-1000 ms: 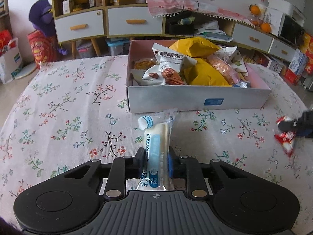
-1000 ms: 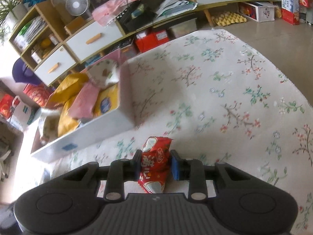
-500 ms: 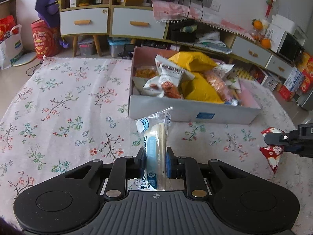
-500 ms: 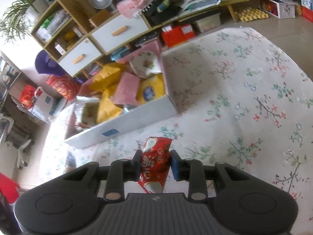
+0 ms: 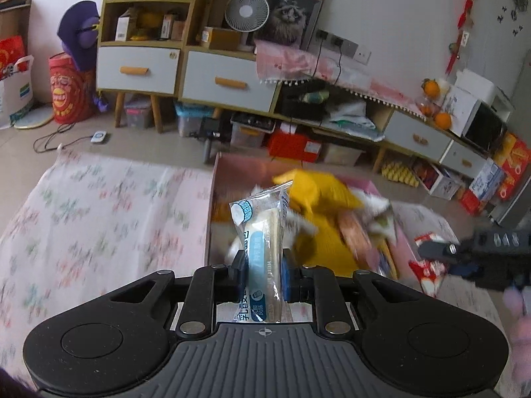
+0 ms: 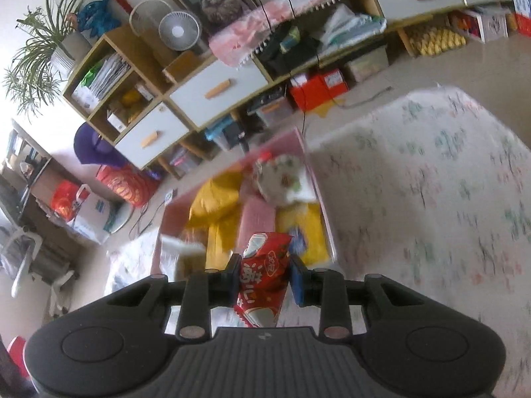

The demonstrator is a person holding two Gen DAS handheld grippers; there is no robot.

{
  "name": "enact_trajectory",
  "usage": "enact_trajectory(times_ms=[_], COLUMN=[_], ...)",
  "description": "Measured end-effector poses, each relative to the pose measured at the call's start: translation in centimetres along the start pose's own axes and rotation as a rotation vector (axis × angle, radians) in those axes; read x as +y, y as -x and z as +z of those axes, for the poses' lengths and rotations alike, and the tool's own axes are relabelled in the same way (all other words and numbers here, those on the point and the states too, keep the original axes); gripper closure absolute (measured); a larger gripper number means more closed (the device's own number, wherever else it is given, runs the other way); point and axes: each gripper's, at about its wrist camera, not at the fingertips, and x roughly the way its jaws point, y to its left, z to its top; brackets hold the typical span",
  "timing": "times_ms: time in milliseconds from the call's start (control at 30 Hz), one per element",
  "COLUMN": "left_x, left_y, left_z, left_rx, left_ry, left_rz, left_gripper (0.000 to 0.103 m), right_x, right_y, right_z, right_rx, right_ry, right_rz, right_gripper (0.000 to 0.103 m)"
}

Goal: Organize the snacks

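My left gripper is shut on a clear-wrapped bread stick with a blue label, held upright above the near side of the snack box. The box holds yellow bags and other packets, blurred by motion. My right gripper is shut on a red snack packet above the box. The right gripper and its red packet also show at the right of the left wrist view.
The box sits on a table with a floral cloth, which also shows in the right wrist view. Behind stand a shelf unit with white drawers, a small fan and a low cabinet.
Both grippers have risen and moved forward over the box, each still holding its packet. The view now tilts up toward the room and the table is blurred.
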Motion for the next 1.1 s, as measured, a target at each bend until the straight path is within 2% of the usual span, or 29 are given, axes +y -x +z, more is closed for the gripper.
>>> enact_trajectory(times_ms=[133,333,567,700,733,800,833,867,967,1100], left_x=[0.3,0.3,-0.2,0.0,0.0,-0.2,-0.4,-0.6,-1.2,-2.0], left_y=[-3.2,-7.1,-10.4,-10.7,-10.5,-9.9,-9.4,-9.0,-7.2,-4.6], left_z=[2.4,4.1,4.3,4.0,4.0,3.9,3.8,3.8,3.7,3.1], left_rx=[-0.008,-0.003,0.041,0.049,0.047,0.042,0.033,0.026,0.007,0.017], left_ry=[0.002,-0.030,-0.085,-0.108,-0.112,-0.122,-0.127,-0.130,-0.140,-0.159], left_rz=[0.019,0.049,0.073,0.068,0.063,0.058,0.058,0.058,0.043,0.042], left_gripper=[0.085,0.085,0.085,0.080,0.076,0.065,0.055,0.045,0.034,0.019], right_x=[-0.8,-2.2,-1.8,-1.4,-1.3,-1.3,-1.3,-1.2,-0.8,-0.2], right_y=[-1.3,-2.7,-3.2,-3.2,-3.1,-2.9,-2.8,-2.6,-1.7,-0.2], right_z=[0.3,0.9,0.8,0.6,0.6,0.6,0.7,0.7,0.5,0.2], right_rx=[-0.017,-0.027,-0.035,-0.043,-0.042,-0.040,-0.037,-0.035,-0.045,-0.072], right_ry=[0.021,0.015,0.085,0.124,0.130,0.121,0.113,0.104,0.105,0.115], right_rz=[0.015,0.030,0.007,-0.012,-0.024,-0.011,-0.004,0.001,0.011,-0.002], right_gripper=[0.089,0.089,0.088,0.081,0.069,0.059,0.052,0.049,0.043,0.028])
